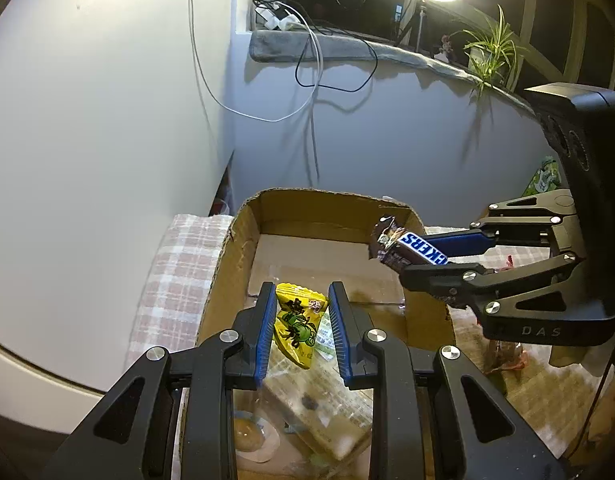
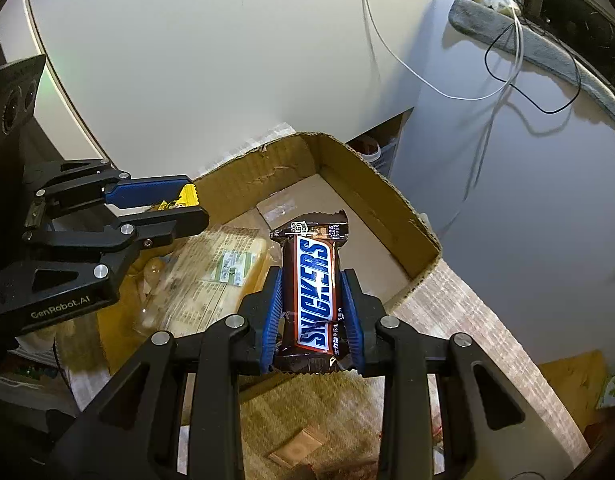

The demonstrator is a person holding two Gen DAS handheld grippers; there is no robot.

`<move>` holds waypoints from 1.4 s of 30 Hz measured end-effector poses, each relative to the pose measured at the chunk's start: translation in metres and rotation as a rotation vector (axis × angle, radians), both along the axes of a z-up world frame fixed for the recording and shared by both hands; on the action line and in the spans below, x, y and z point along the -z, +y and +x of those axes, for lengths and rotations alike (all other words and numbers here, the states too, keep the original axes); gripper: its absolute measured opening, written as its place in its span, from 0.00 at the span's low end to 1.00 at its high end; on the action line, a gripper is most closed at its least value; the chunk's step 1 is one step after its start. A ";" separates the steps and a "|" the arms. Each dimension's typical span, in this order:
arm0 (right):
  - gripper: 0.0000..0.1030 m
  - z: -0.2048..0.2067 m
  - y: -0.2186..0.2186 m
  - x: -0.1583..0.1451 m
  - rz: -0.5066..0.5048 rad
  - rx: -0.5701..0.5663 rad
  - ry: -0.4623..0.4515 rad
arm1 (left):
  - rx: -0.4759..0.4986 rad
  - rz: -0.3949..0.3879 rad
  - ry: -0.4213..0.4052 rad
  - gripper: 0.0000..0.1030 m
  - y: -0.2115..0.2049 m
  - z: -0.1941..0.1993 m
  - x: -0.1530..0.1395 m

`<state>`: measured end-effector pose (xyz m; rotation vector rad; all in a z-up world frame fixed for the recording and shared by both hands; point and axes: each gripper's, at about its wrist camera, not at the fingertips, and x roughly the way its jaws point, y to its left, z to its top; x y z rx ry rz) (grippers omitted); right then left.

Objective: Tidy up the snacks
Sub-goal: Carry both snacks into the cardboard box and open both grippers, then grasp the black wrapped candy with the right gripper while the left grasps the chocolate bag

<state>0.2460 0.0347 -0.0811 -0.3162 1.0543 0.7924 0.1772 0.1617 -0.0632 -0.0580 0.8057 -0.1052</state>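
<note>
My left gripper [image 1: 302,297] is shut on a small yellow snack packet [image 1: 297,326] with black and green print, held over the near end of an open cardboard box [image 1: 331,216]. My right gripper [image 2: 312,276] is shut on a brown Snickers bar [image 2: 313,292], which sticks out past the fingertips above the box's [image 2: 387,196] near right rim. In the left wrist view the right gripper [image 1: 403,258] comes in from the right with the Snickers bar [image 1: 411,250] over the box's right wall. In the right wrist view the left gripper [image 2: 191,204] hangs over the box's left side, a corner of the yellow packet [image 2: 187,194] showing.
Clear-wrapped snack packs [image 1: 323,404] lie on the box floor at its near end; the far end is bare cardboard. The box stands on a checked cloth [image 1: 179,264]. More snacks [image 1: 503,356] lie on the mat to the right. A wall stands close behind, with cables [image 1: 307,80] hanging down.
</note>
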 end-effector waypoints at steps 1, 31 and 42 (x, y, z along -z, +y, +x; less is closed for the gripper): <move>0.29 0.001 0.001 0.001 -0.003 -0.002 0.002 | -0.002 0.001 0.000 0.24 0.000 0.000 0.000; 0.54 -0.021 -0.051 -0.026 -0.014 0.083 -0.058 | 0.001 -0.005 -0.047 0.36 -0.015 -0.019 -0.022; 0.54 -0.044 -0.134 -0.035 0.025 0.198 -0.065 | 0.082 -0.044 -0.056 0.36 -0.066 -0.041 -0.025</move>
